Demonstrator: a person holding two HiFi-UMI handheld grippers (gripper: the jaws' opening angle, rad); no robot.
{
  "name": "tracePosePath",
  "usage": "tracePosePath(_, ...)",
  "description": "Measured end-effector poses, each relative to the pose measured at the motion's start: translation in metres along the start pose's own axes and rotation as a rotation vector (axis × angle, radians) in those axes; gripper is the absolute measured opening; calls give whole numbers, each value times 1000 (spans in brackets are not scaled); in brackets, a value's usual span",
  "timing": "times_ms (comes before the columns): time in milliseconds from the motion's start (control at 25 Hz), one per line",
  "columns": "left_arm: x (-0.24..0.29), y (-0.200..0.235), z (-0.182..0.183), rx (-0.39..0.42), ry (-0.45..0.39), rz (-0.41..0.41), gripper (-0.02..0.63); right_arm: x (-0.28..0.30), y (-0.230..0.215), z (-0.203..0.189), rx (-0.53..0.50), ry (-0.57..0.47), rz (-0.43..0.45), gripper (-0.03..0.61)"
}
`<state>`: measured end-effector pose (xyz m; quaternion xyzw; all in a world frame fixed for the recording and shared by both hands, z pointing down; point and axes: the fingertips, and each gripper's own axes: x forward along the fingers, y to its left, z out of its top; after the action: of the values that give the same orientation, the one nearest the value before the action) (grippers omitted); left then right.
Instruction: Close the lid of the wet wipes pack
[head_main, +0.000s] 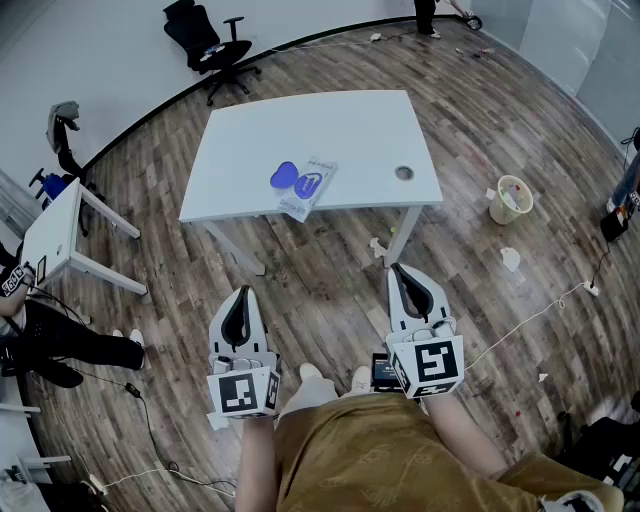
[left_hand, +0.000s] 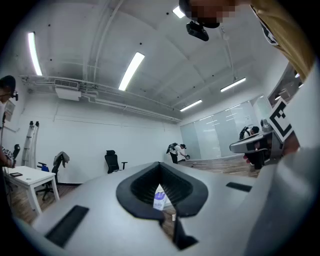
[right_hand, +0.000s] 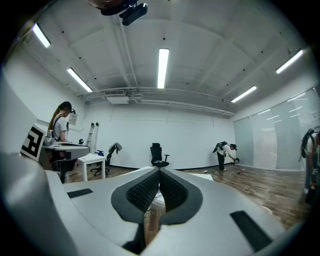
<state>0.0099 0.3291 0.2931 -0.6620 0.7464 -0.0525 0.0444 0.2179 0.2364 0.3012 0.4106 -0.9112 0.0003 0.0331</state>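
Observation:
The wet wipes pack (head_main: 307, 190) lies near the front edge of the white table (head_main: 360, 130). Its round blue lid (head_main: 284, 177) stands flipped open to the pack's left. Both grippers are held low by my body, well short of the table and over the floor. The left gripper (head_main: 243, 294) and the right gripper (head_main: 399, 271) have their jaws together with nothing between them. In the left gripper view, the pack (left_hand: 159, 197) shows small through the hollow behind the closed tips of the left gripper (left_hand: 160, 165). The right gripper (right_hand: 160, 171) points towards the table too.
A cable grommet (head_main: 404, 173) sits at the table's right. On the wooden floor are a waste bin (head_main: 511, 198), crumpled tissues (head_main: 510, 258) and a cable (head_main: 530, 315). A smaller white table (head_main: 55, 235), a seated person (head_main: 60, 340) and an office chair (head_main: 215, 45) are at the left.

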Motion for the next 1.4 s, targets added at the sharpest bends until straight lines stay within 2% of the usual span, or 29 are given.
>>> tracePosePath(320,7,13,-14,-22,23,-12,-6,13,9,-4,27,-1,-2,6)
tracePosePath(600,37,39,-26,-48,27,-26,-6,47,19,-3,8,1,-7,6)
tracePosePath(920,80,77,-22,-63,-2,-58,-5,96,27,8,-13,-11,-58,6)
tracePosePath(1400,123,118,-37,-81,-5,-101,-5,150,39,10,-48,-6,-120,6)
